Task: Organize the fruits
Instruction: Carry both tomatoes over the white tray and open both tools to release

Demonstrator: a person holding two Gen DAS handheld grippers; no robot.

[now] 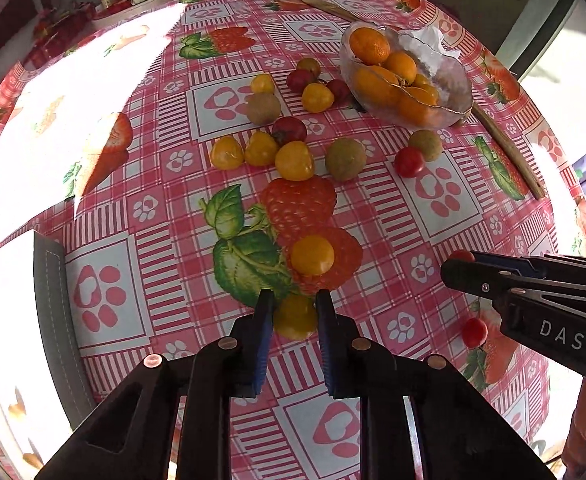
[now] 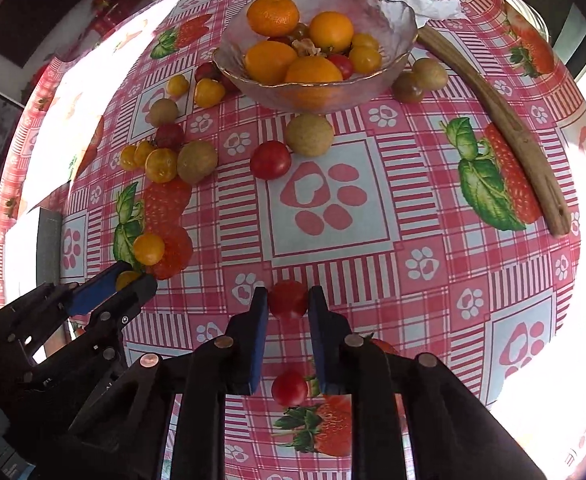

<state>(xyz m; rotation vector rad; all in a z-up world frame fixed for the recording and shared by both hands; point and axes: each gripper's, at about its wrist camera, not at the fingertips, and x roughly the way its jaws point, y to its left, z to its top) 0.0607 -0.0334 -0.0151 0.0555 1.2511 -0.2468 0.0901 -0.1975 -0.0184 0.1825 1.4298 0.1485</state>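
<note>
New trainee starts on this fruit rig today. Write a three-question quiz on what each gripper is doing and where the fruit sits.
1. True or false: the glass bowl already holds oranges.
2. Which fruit sits between the fingers of the left gripper? A) red cherry tomato B) yellow cherry tomato C) orange
3. Fill in: the right gripper has a ___ cherry tomato between its fingers.

Key
1. True. Several oranges lie in the bowl with a few small tomatoes.
2. B. The fingers flank it on the tablecloth; contact is unclear.
3. Red; a second red one lies nearer the camera.
</note>
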